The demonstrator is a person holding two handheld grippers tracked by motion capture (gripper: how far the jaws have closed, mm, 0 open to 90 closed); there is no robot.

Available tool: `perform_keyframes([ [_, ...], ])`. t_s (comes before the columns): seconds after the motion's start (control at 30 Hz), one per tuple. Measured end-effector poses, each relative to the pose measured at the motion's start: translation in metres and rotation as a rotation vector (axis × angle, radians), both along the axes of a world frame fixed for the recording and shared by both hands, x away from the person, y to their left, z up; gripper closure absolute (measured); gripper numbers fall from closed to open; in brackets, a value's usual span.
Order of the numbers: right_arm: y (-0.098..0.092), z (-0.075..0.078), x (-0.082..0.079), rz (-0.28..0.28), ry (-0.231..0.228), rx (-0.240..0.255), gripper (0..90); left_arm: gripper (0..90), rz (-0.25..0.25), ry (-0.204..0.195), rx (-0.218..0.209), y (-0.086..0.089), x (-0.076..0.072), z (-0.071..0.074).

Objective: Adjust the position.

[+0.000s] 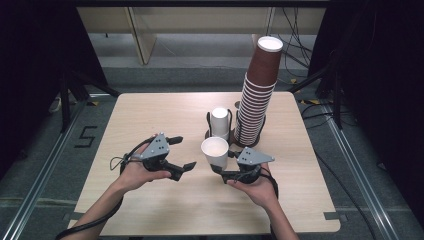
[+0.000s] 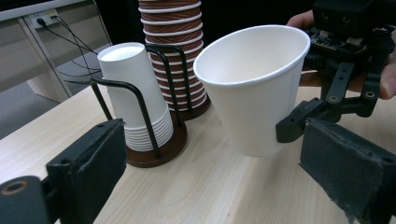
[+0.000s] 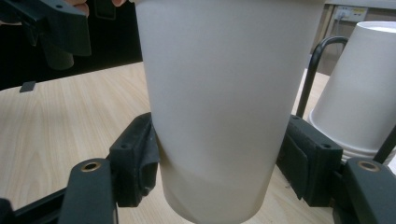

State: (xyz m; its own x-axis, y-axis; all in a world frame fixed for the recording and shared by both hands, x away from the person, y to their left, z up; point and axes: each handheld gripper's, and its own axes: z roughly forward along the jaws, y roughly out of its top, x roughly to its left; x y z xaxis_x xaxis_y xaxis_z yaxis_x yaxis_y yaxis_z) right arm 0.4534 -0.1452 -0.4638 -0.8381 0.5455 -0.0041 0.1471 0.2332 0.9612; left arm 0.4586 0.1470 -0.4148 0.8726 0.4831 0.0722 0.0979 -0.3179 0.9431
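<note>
Right gripper view: the right gripper (image 3: 219,168) has its two jaws clamped on the lower wall of a single white paper cup (image 3: 224,102), one pad on each side, with the cup upright, mouth up and its base clear of the table (image 3: 56,121). From the high view, the held cup (image 1: 215,152) sits just in front of the wire cup holder (image 1: 218,131), the landmark for all positions below. An inverted stack of white cups (image 1: 220,122) stands in that holder; a tall stack of brown cups (image 1: 256,97) stands just beside it on the right. The left gripper (image 1: 186,152) hovers left of the holder, jaws apart and holding nothing, aimed at the held cup. Judged step: a cup has been separated from the white stack and is being carried. The next move probably calls for setting it down on open table well apart from the holder, or a transfer to the left gripper, without crushing the thin wall.
</note>
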Motion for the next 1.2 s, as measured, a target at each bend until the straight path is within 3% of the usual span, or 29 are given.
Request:
perform_keyframes([
  [0.13, 0.001, 0.001, -0.003, -0.011, 0.029, 0.009, 34.1, 6.9, 0.006, -0.003, -0.009, -0.002, 0.0, -0.003],
  [0.37, 0.002, 0.001, -0.002, -0.027, 0.007, 0.019, 34.1, 6.8, -0.004, 0.011, -0.046, -0.008, -0.002, -0.003],
  [0.4, 0.003, 0.001, -0.003, -0.016, 0.029, 0.022, 34.1, 6.8, -0.003, 0.012, -0.046, -0.008, -0.002, -0.002],
  [0.43, 0.002, 0.001, -0.001, -0.03, -0.022, 0.027, 34.1, 6.8, -0.004, 0.014, -0.047, -0.009, -0.002, -0.002],
  [0.53, 0.002, 0.002, -0.004, -0.029, 0.018, 0.025, 34.1, 6.8, 0.0, 0.018, -0.039, -0.01, -0.002, -0.002],
  [0.73, 0.004, 0.002, -0.004, -0.032, 0.006, 0.037, 34.0, 6.8, -0.012, 0.017, -0.052, -0.016, -0.001, 0.0],
  [0.77, 0.003, 0.003, -0.004, -0.045, -0.031, 0.03, 34.0, 6.8, -0.012, 0.021, -0.057, -0.017, 0.0, 0.0],
  [0.8, 0.004, 0.004, -0.006, -0.04, 0.004, 0.032, 34.0, 6.8, -0.017, 0.022, -0.051, -0.016, 0.001, 0.001],
  [1.07, 0.004, 0.003, -0.003, -0.052, -0.017, 0.031, 33.9, 6.8, -0.011, 0.027, -0.076, -0.019, 0.002, 0.0],
  [1.1, 0.006, 0.002, -0.005, -0.057, 0.01, 0.035, 33.9, 6.8, -0.008, 0.029, -0.073, -0.02, 0.002, 0.001],
  [1.2, 0.006, 0.002, -0.005, -0.054, 0.011, 0.031, 33.9, 6.8, -0.011, 0.028, -0.075, -0.022, 0.003, 0.001],
])
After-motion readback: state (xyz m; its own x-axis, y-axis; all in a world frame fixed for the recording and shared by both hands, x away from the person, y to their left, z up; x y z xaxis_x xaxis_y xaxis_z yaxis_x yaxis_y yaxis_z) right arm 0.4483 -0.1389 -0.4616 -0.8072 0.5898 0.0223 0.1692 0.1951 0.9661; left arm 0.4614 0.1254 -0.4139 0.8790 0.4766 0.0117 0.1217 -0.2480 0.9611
